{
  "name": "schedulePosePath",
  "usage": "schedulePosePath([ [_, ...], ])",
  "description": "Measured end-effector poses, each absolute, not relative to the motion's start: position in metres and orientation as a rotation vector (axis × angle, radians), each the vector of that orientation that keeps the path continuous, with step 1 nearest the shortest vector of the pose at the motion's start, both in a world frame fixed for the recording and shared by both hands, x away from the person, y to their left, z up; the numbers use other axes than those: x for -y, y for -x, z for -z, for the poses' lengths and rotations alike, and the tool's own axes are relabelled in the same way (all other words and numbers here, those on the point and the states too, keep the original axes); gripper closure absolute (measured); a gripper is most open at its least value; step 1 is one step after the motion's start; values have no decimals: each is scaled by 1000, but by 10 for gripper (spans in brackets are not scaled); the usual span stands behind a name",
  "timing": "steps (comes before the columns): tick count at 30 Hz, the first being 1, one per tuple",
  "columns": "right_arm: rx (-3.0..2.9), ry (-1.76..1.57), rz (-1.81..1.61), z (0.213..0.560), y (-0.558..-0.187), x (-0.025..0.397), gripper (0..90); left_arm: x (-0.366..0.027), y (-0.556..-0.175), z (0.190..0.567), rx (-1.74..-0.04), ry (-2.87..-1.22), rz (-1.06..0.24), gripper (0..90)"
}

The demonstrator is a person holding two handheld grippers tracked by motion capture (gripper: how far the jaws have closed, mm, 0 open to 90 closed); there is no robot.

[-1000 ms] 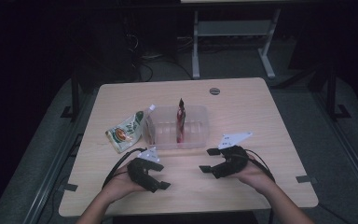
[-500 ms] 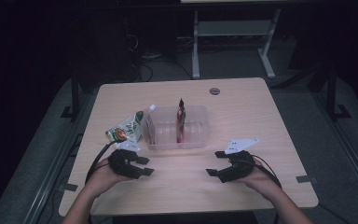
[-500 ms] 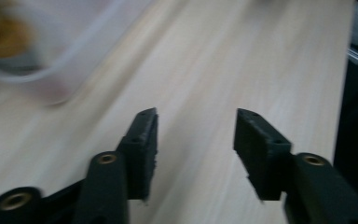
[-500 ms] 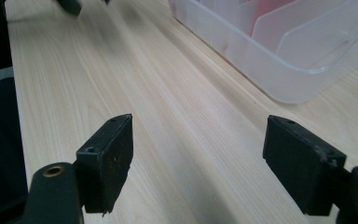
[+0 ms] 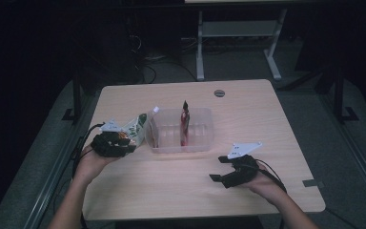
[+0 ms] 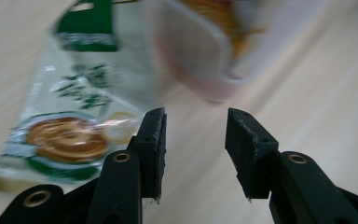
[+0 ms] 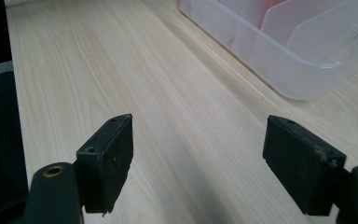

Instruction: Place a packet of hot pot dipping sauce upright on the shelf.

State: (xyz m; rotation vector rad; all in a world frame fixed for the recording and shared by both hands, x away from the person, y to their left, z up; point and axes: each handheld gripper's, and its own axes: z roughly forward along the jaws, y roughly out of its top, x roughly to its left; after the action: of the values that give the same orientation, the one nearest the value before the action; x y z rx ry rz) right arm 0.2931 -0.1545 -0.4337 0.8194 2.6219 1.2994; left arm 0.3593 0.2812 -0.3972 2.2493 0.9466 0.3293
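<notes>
1. The left gripper (image 5: 124, 143) sits near the table's (image 5: 248, 95) left edge, its jaws spread with a clear gap and nothing between them. It points at the green-and-white snack pouch (image 5: 136, 129), which lies flat just left of the clear plastic bin (image 5: 205, 138). In the left gripper view the pouch (image 6: 70, 116) lies just beyond and to one side of the jaw tips, so I judge this to be a lining-up for a pinch on its near edge.

2. The bin stands mid-table, its dividers keeping a red packet (image 5: 185, 125) upright in a slot; the pouch probably goes in next to it.

3. The right gripper (image 5: 221, 175) rests low toward the front right of the table, well apart from the pouch, jaws wide and empty. The right gripper view shows the bin's corner (image 7: 289, 56) ahead, a handy spot for steadying it.
</notes>
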Motion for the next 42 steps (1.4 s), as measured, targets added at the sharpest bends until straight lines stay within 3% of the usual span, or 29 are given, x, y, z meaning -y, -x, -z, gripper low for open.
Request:
schedulePosePath([
  [6,-2623,-829,-1297,434,-294,156,242,-297,-388,400,-1036,-2221,-407,509],
  [16,-2634,-832,-1292,436,-296,157,242,-313,-427,416,-1043,-2182,-379,281],
  [20,-2646,-831,-1290,437,-295,156,242,-317,-439,425,-1046,-2237,-376,214],
  [36,-2666,-821,-1272,439,-296,154,245,-314,-450,455,-1015,-2324,-273,173],
  [42,-2665,-818,-1270,440,-297,154,245,-318,-448,459,-991,-2294,-258,233],
])
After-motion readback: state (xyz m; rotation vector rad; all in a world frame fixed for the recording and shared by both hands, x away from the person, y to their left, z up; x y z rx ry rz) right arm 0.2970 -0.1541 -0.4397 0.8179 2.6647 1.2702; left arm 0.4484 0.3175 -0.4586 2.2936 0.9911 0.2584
